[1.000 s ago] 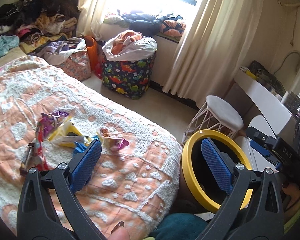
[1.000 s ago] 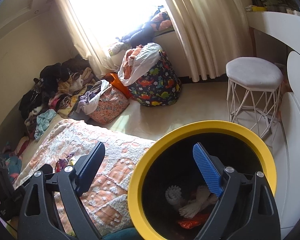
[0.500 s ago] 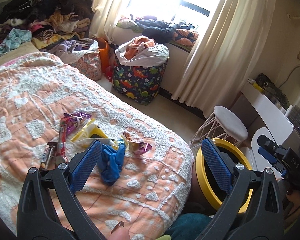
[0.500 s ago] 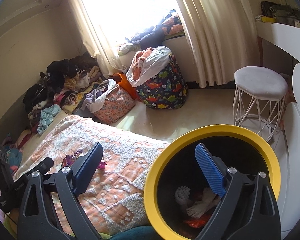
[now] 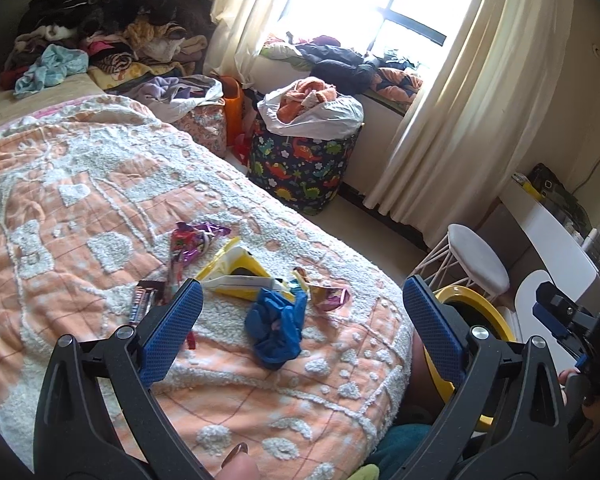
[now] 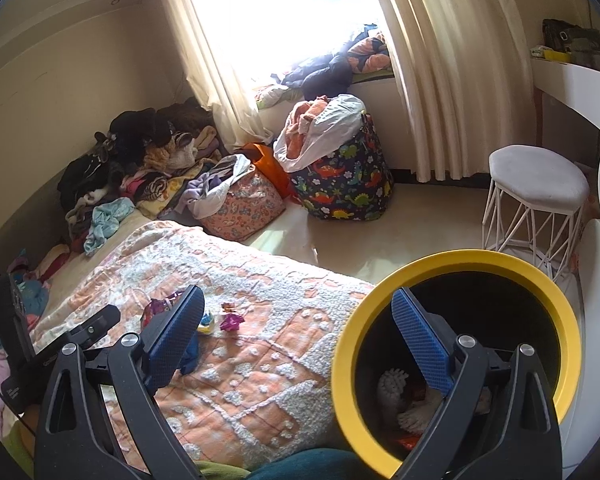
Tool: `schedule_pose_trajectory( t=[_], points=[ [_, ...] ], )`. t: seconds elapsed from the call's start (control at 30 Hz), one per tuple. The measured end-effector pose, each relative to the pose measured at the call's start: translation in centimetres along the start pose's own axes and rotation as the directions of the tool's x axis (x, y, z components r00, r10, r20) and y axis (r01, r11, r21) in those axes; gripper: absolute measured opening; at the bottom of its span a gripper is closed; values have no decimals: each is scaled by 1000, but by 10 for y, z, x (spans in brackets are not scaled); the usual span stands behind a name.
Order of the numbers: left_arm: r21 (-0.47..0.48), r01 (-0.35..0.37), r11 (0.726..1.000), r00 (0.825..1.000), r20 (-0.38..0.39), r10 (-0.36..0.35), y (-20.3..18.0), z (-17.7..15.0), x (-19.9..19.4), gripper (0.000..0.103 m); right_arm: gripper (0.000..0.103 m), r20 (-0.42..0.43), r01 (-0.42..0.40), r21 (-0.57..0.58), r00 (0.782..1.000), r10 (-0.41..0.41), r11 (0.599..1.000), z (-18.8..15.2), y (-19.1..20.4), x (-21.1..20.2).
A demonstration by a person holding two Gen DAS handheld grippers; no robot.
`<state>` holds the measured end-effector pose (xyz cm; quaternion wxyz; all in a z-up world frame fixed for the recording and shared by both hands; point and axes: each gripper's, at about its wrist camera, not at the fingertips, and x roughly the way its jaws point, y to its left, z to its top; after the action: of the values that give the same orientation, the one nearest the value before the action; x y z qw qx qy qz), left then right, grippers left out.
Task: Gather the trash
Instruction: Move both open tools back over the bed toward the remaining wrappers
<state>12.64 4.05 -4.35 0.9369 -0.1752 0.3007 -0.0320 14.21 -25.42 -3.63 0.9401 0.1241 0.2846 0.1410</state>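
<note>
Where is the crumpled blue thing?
In the left wrist view the crumpled blue thing lies on the orange and white bedspread, near the bed's end, touching the yellow wrapper just beyond it.

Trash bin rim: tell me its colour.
Yellow, around a black inside; the trash bin rim shows best in the right wrist view.

bare blanket [image 5: 80, 208] around wrappers [image 5: 236, 268], bin [image 6: 452, 264] beside (open-topped)

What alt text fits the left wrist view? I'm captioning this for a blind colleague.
The open left gripper hovers over a crumpled blue glove, a yellow packet and candy wrappers on an orange-and-white bedspread. A yellow-rimmed bin stands off the bed's right edge.
</note>
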Motion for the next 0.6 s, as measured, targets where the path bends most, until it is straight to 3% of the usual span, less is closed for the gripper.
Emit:
schedule_pose_trajectory(
  t=[0.6],
  points=[
    [-122,-123,985,992,-13,122,79,-1,-6,92,93,-110,-104,-141,990,89,985,-32,77,29]
  ],
)
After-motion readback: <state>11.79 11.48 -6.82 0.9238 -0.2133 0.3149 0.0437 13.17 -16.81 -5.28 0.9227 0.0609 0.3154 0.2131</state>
